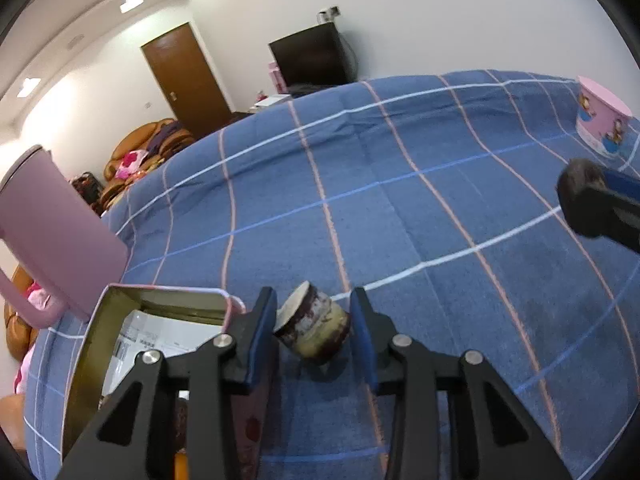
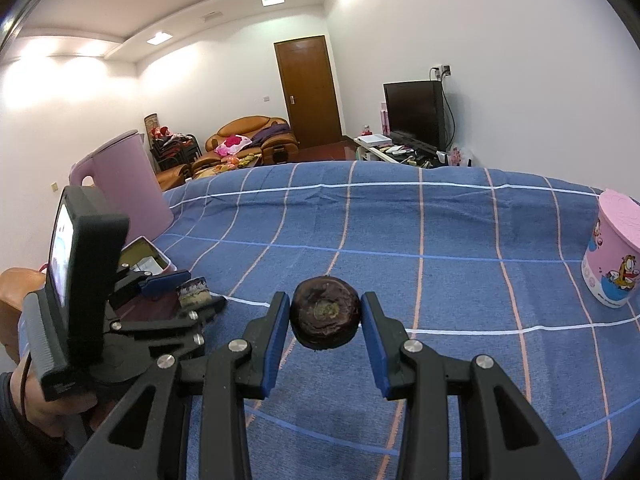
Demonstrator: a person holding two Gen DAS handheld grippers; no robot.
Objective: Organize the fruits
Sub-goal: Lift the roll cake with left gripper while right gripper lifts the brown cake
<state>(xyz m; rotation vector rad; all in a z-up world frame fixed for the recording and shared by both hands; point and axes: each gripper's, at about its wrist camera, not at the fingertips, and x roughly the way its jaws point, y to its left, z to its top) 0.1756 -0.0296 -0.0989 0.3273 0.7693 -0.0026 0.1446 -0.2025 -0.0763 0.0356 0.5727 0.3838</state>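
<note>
My left gripper (image 1: 313,320) is shut on a mangosteen half (image 1: 314,326), cut face turned left, held just above the blue checked cloth beside an open tin box (image 1: 120,320). In the right wrist view the left gripper (image 2: 192,292) holds the same half (image 2: 194,291) next to the box (image 2: 148,258). My right gripper (image 2: 325,314) is shut on a dark round mangosteen piece (image 2: 325,312), held above the cloth. The right gripper's finger (image 1: 600,208) with that piece (image 1: 580,178) shows at the left view's right edge.
A pink kettle (image 1: 52,232) stands behind the box, also in the right wrist view (image 2: 124,184). A pink cartoon tub (image 2: 614,252) stands at the far right, seen too in the left wrist view (image 1: 602,116). The tin holds papers (image 1: 160,340).
</note>
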